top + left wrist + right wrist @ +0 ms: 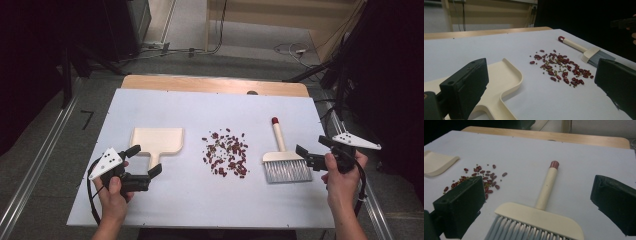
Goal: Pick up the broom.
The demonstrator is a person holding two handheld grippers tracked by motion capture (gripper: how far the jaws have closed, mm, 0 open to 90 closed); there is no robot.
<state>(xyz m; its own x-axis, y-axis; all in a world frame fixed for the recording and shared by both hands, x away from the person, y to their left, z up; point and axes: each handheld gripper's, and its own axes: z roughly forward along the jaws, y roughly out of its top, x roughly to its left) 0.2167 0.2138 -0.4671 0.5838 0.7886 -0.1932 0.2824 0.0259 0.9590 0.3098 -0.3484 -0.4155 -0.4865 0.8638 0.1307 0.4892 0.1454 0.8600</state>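
Observation:
A cream dustpan [156,141] lies flat on the white table top, left of centre, with its handle toward me. Red beans mixed with small green ones [226,152] are scattered in the middle. To their right lies a cream hand brush [282,157] with grey bristles and a red-tipped handle pointing away. My left gripper [144,160] is open beside the dustpan's handle, with the dustpan [504,80] and beans [560,67] ahead of its jaws. My right gripper [311,146] is open just right of the brush; the brush head [541,217] lies between its jaws, untouched.
The white sheet [210,195] covers a wooden table whose bare far edge [215,84] shows at the back. Cables run over the floor beyond it. Dark stands flank both sides of the table.

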